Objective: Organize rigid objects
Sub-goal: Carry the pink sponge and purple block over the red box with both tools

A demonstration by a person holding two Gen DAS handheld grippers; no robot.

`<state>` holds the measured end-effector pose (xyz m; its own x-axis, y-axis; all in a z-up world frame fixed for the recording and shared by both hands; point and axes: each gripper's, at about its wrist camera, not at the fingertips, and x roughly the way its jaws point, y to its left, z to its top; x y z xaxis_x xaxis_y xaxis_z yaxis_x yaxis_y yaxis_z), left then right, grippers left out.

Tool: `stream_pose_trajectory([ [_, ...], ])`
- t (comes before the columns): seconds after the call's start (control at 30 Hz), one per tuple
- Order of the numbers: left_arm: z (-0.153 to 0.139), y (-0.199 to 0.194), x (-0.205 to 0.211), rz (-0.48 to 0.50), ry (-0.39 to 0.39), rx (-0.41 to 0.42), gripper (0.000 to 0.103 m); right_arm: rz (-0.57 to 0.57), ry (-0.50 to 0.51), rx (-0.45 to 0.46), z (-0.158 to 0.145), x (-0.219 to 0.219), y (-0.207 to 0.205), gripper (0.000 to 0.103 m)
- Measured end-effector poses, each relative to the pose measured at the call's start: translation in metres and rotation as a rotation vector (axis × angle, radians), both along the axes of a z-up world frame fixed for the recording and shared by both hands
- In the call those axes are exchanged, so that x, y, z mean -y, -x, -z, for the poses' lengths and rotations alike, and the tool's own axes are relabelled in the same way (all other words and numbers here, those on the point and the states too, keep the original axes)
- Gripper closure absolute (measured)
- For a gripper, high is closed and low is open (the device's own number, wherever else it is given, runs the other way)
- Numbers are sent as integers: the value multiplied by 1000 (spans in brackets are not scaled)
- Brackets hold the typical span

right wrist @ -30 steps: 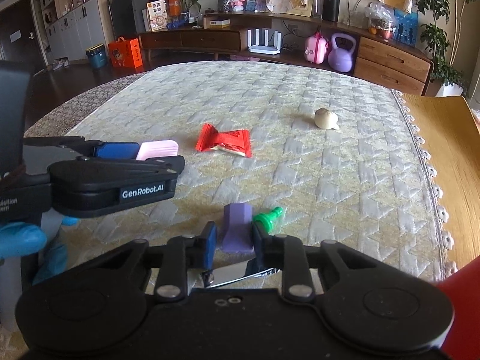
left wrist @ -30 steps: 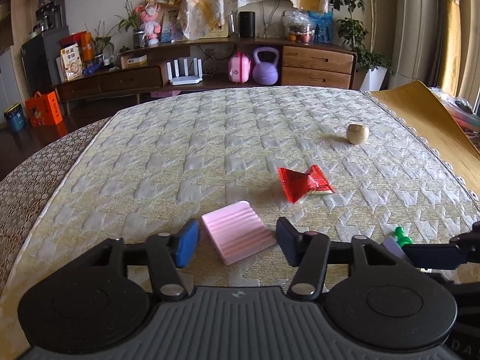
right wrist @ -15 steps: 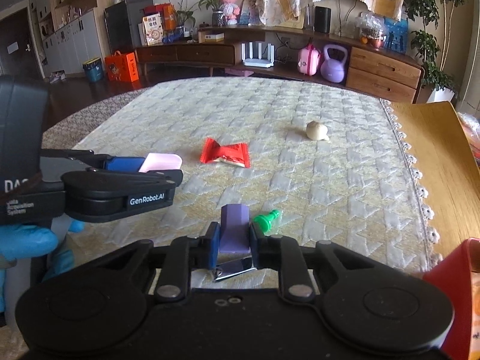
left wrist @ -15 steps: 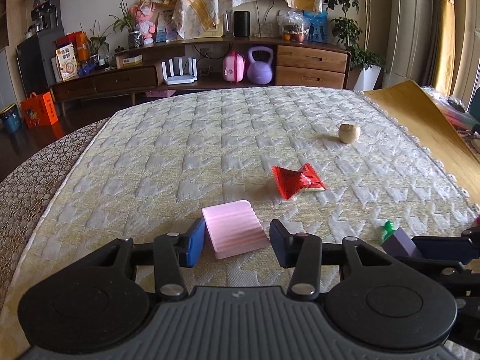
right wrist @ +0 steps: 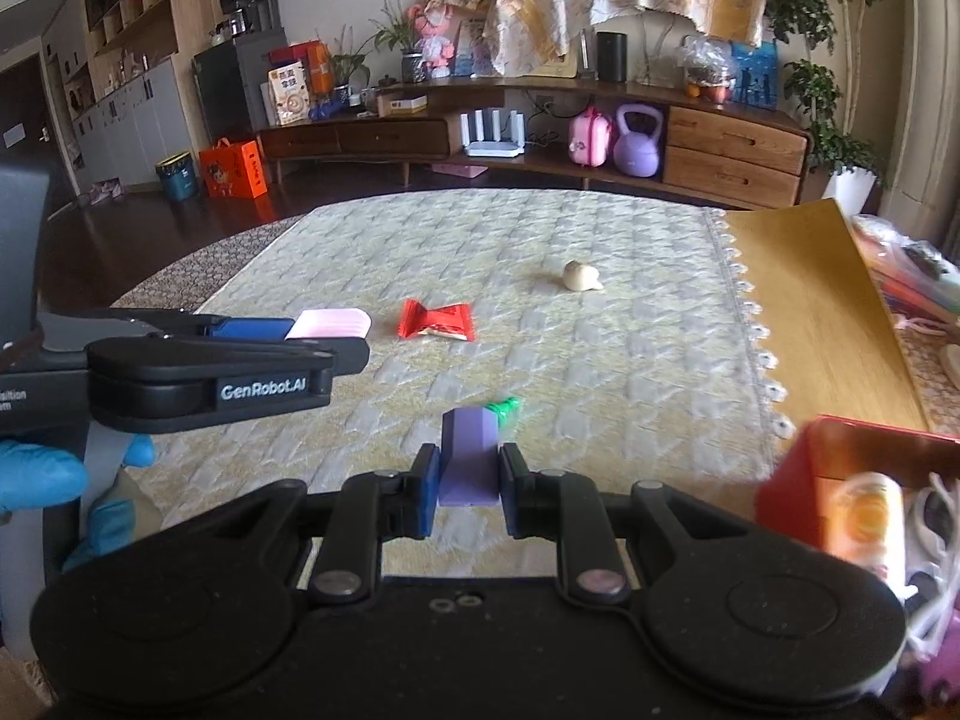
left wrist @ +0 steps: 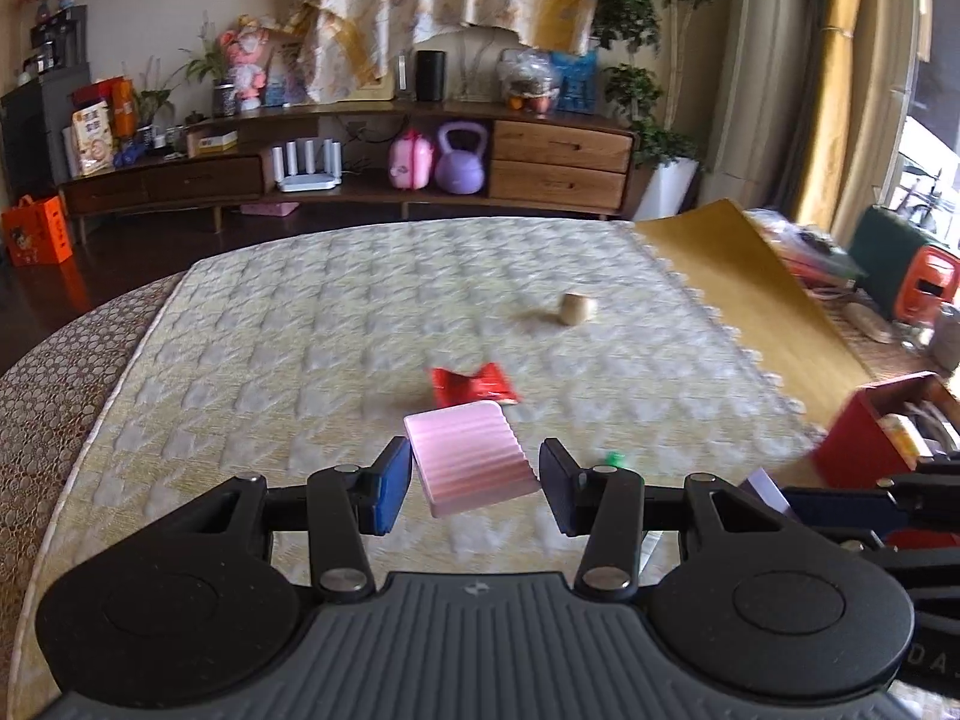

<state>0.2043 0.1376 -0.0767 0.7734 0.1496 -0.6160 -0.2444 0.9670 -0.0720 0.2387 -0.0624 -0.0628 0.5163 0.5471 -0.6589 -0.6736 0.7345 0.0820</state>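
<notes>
In the left wrist view my left gripper [left wrist: 474, 483] is shut on a pink ribbed block [left wrist: 471, 456], which hangs clear of the quilted table cover [left wrist: 288, 324]. In the right wrist view my right gripper [right wrist: 468, 489] is shut on a small purple block [right wrist: 469, 453], also off the cover. The right wrist view shows the left gripper [right wrist: 336, 333] from the side with the pink block [right wrist: 329, 324] at its tip. A red wrapper [left wrist: 474, 384] [right wrist: 437, 319], a beige rounded piece [left wrist: 577, 307] [right wrist: 581, 276] and a small green piece [left wrist: 613, 457] [right wrist: 503, 407] lie on the cover.
A red box [left wrist: 870, 420] [right wrist: 840, 450] holding several items stands at the right, by the lace edge of the cover. Bare wooden table [right wrist: 810, 300] lies beyond that edge. A blue-gloved hand [right wrist: 36, 474] holds the left gripper. A sideboard [left wrist: 360, 180] stands far behind.
The left jaws closed on the pink block. Both grippers rose with their blocks, off the cover. The red box came into view at the right.
</notes>
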Motion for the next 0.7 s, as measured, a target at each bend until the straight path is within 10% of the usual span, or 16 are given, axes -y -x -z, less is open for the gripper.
stream_pose_trajectory([
  [0.7,-46,33,122,246,17,0,57,158,-52,27,-32,121,28,83],
])
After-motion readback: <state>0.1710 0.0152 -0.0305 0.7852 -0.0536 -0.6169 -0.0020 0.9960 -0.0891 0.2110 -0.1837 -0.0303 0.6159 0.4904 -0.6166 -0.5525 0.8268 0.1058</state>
